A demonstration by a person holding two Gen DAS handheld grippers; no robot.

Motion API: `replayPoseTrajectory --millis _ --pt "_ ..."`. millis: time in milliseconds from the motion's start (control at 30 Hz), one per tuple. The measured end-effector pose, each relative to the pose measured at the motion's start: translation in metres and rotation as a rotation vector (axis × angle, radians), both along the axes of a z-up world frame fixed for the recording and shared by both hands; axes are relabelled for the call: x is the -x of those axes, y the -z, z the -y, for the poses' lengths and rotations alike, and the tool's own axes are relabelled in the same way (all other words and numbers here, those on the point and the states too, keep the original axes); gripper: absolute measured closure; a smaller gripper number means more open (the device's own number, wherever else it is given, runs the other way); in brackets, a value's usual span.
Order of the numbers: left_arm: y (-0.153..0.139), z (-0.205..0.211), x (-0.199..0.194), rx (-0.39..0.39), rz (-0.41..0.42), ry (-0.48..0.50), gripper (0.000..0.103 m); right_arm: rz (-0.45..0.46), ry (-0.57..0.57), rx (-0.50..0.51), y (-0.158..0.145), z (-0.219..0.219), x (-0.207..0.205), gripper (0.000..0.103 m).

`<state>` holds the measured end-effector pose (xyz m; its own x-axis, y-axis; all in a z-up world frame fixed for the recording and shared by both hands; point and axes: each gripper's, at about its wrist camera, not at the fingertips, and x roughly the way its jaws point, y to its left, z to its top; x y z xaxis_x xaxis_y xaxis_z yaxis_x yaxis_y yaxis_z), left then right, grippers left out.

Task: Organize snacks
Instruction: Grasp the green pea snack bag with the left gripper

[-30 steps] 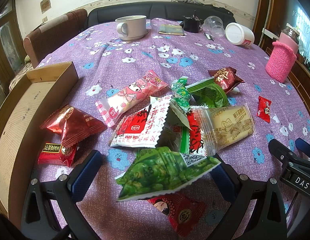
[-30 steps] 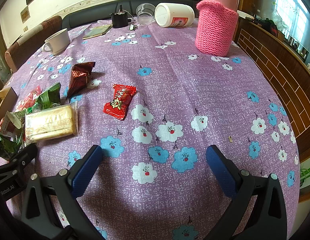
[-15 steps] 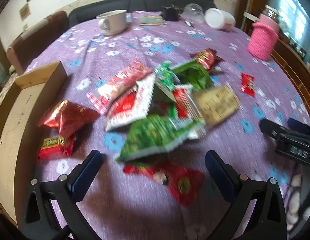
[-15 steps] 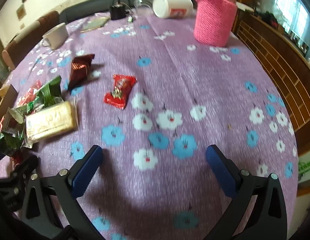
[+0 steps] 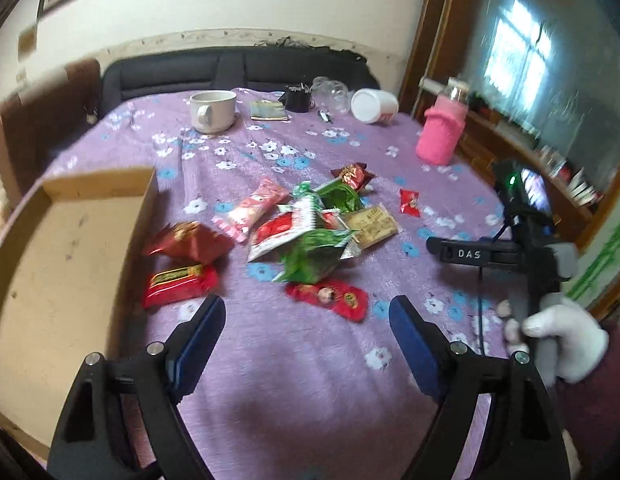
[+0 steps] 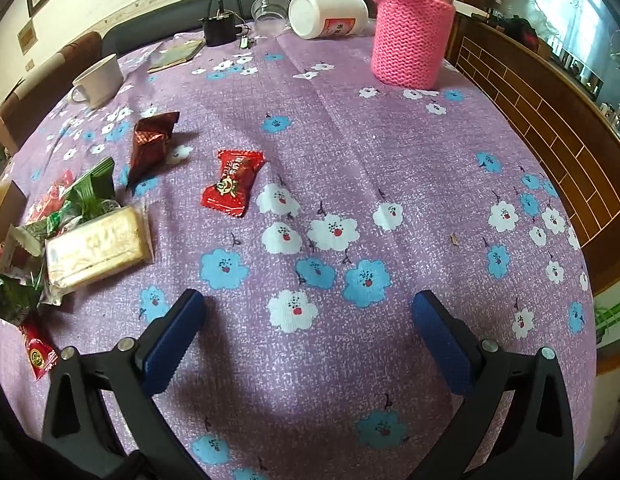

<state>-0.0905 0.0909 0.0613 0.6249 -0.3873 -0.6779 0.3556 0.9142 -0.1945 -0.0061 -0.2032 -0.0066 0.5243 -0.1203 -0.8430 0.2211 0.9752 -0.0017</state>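
Observation:
Several snack packets lie piled mid-table: a green pea bag [image 5: 315, 254], a red-and-white packet [image 5: 282, 234], a pink packet [image 5: 252, 210], a pale cracker pack [image 5: 371, 222] and red packets [image 5: 178, 284]. A small red candy [image 6: 232, 182] lies apart. An empty cardboard box [image 5: 70, 256] sits at the left. My left gripper [image 5: 306, 332] is open and empty, held above the near table. My right gripper [image 6: 310, 328] is open and empty over bare cloth; its body shows in the left wrist view [image 5: 521, 248].
A white cup [image 5: 212, 110], a tipped white jar [image 6: 327, 14], a clear cup [image 6: 270, 12], a black object [image 6: 218, 30] and a pink knitted bottle [image 6: 409, 36] stand at the back. The purple flowered cloth [image 6: 349, 140] covers a round table. A sofa is behind.
My left gripper has drawn back and risen, so the snack pile looks farther away. The right gripper has barely moved. No packet has been picked up.

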Motion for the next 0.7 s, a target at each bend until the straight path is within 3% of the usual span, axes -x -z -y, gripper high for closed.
replayPoseTrajectory --millis 100,233,267,467,700 --pt "-0.005 -0.026 -0.009 0.019 0.003 -0.003 0.020 0.002 0.003 0.001 0.000 0.000 0.000 0.000" --pt "-0.008 -0.032 -0.022 -0.008 -0.015 0.074 0.059 0.005 0.004 -0.001 0.001 0.000 0.000 0.000" --pt "-0.008 -0.030 -0.021 -0.027 -0.013 0.089 0.061 0.005 0.004 -0.001 0.001 0.000 0.000 0.000" --pt "-0.004 -0.008 -0.047 -0.117 -0.037 0.139 0.061 0.005 0.003 0.000 0.001 0.000 0.000 0.000" --pt "0.004 0.026 -0.049 -0.069 -0.059 0.242 0.057 0.006 0.004 0.000 0.001 0.000 0.000 0.000"
